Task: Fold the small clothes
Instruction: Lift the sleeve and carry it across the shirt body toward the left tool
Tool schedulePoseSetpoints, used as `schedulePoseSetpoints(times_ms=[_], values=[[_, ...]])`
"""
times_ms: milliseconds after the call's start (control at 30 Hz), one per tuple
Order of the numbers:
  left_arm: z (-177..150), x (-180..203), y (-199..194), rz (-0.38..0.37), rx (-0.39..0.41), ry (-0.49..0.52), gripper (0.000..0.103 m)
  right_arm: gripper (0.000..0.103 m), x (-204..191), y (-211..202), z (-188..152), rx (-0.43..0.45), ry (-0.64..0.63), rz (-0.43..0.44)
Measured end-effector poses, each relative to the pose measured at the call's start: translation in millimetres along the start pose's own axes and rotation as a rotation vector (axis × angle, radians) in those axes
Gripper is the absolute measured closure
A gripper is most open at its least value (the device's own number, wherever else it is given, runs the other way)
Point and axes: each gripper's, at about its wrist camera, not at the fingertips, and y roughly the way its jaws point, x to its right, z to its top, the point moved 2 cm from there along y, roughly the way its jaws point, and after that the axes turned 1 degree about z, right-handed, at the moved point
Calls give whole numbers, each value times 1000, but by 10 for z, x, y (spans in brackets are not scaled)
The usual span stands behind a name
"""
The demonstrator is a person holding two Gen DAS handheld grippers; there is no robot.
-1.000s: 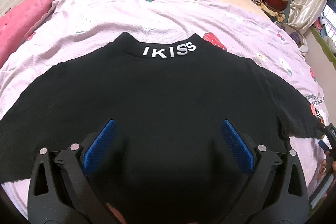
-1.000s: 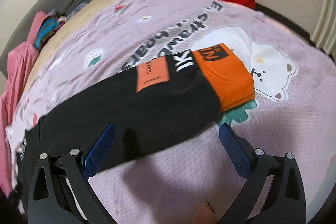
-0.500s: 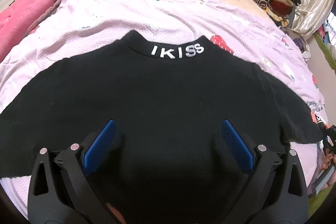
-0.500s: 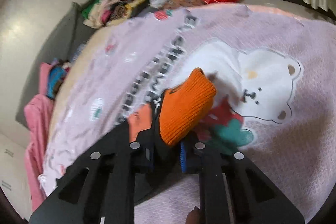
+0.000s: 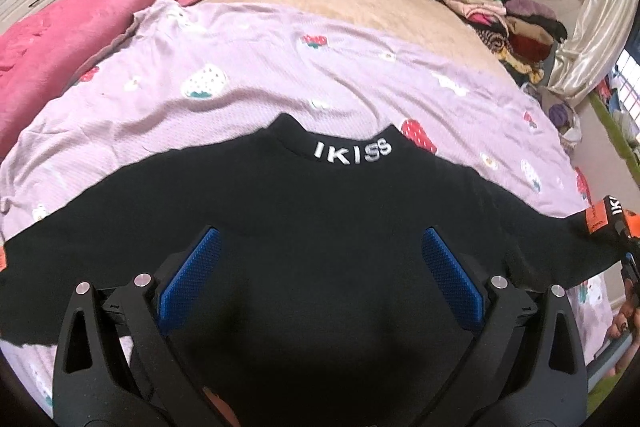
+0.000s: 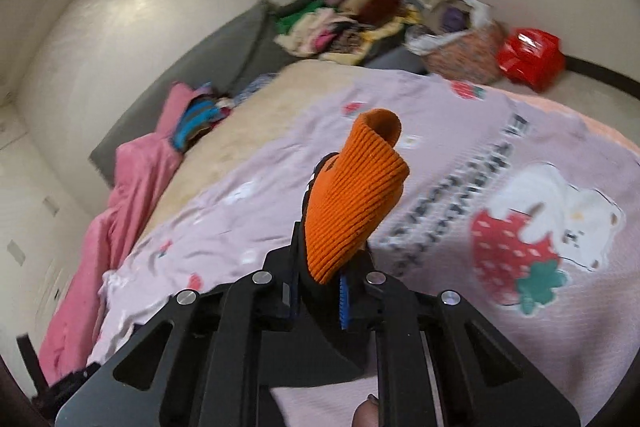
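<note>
Left wrist view, left to right: pink blanket (image 5: 100,11) bunched at the far left edge of the bed; lilac strawberry-print sheet (image 5: 248,67) spread over the mattress; black sweater (image 5: 320,227) lying flat on the sheet, collar away from the camera, white "IKISS" lettering (image 5: 352,151) on the collar. Left tongs (image 5: 320,267) released, blue pads (image 5: 191,269) wide apart, hovering over the sweater body, nothing between them. Compared with a second ago the sweater looks smaller and lower in the frame, and more sheet and blanket show: the left tongs have lifted back a little. At the right edge the sweater's right sleeve (image 5: 600,227) now rises off the sheet, its orange patch and orange cuff in sight, where before the sleeve end lay flat. Folded clothes pile (image 5: 500,11) at the far right of the bed, curtain (image 5: 592,27) beyond.

Right wrist view: right tongs (image 6: 320,291) clenched on the sleeve just behind the orange ribbed cuff (image 6: 352,203), which stands up curled above the pads. A second ago these tongs were wide open over the flat sleeve; half a second ago they had closed on it low at the sheet; now the cuff is lifted well clear of the sheet, camera tipped up, frame motion-blurred. Bear-and-strawberry print (image 6: 536,227) on the sheet to the right, red bag (image 6: 528,57) further back.
</note>
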Motion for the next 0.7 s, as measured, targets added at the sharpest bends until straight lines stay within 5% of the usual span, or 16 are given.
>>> schedulePoseSetpoints(times_ms=[700], values=[[10,-584,-148,-135,-10,-153,9,90,-1762,277,-787,-132,-306,212]])
